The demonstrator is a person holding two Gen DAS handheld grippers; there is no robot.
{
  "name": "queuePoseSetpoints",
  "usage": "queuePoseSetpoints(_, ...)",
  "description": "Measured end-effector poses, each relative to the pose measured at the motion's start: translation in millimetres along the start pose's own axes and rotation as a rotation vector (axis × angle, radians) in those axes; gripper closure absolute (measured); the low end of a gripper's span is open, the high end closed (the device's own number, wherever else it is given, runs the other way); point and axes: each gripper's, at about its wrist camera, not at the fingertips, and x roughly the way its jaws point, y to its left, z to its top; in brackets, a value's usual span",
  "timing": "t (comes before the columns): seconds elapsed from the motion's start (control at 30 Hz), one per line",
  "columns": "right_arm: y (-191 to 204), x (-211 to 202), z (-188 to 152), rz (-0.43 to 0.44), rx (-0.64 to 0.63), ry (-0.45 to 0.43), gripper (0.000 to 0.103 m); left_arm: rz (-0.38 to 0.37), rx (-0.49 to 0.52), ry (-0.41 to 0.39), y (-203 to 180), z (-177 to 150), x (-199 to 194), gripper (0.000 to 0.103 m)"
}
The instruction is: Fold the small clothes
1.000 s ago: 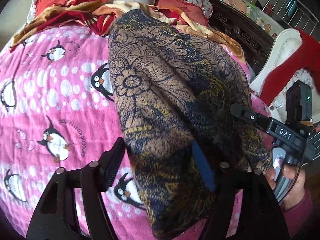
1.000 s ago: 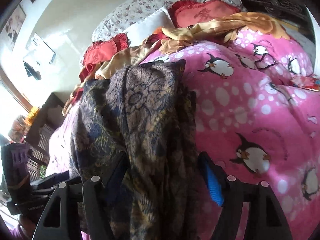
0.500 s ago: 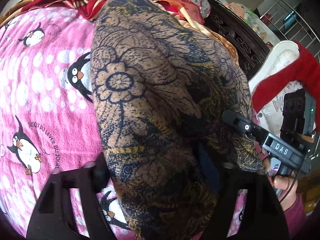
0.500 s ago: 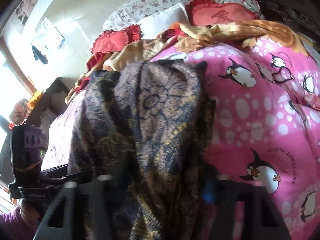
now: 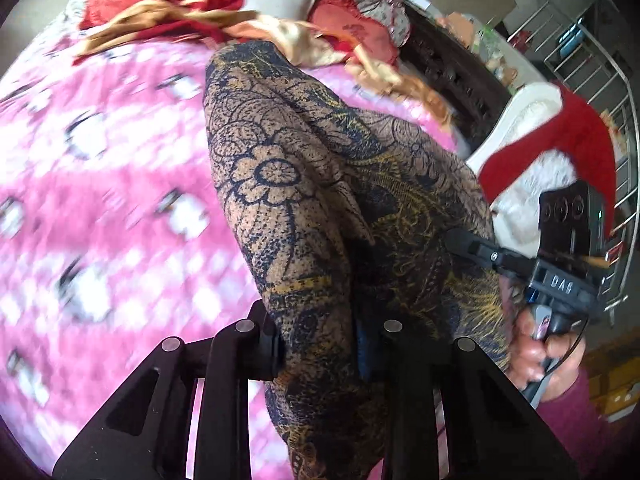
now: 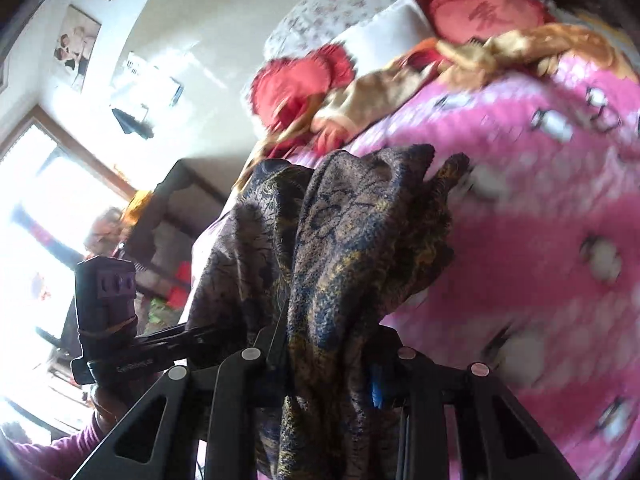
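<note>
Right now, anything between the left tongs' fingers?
Yes: the patterned garment. In the left wrist view the left tongs pinch a bunched fold of it; the right tongs grip it too, over the pink blanket.

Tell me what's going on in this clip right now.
A person with a handheld gripper in each hand is handling a dark floral patterned garment over a bed with a pink penguin blanket. The left gripper and the right gripper are each clamped on a bunch of the fabric, holding one end raised. No neat fold is visible yet.

pink blanket (image 5: 100, 208) blurred, garment (image 5: 320, 220) cut off below
</note>
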Motion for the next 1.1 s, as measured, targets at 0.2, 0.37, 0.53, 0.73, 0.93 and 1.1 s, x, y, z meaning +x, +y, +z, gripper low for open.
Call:
queuePoseSetpoints(0.2,16.9,45.0,-63.8,-0.113,-0.029,0.165,0.062,0.175,-0.023,0.104,36.8,-70.0,10.2,0.063)
queuePoseSetpoints(0.37,15.3,21.1,-53.0,-0.204,0.001,0.027,0.053,0.144,-0.096,0.001,39.0,-76.8,-18.1,0.059)
queuePoseSetpoints(0.53,44.9,41.0,-30.1,-0.296,-0.130,-0.001,0.053,0.239,-0.013,-0.056,18.3,-86.0,-23.6,0.059)
queuePoseSetpoints(0.73,44.8,89.0,-33.1,-0.413,-0.266,0.108,0.059,0.297,0.029,-0.027,24.1,-98.5,-6.2,0.059)
queuePoseSetpoints(0.93,31.8,79.3,-30.1,-0.432,-0.295,0.087,0.100,0.261,-0.010,-0.017,35.3,-98.6,-11.2,0.057)
queuePoseSetpoints(1.1,29.2,72.1,-27.6,-0.502,-0.331,0.064,0.100,0.284,0.020,-0.028,26.2,-98.4,-11.8,0.057)
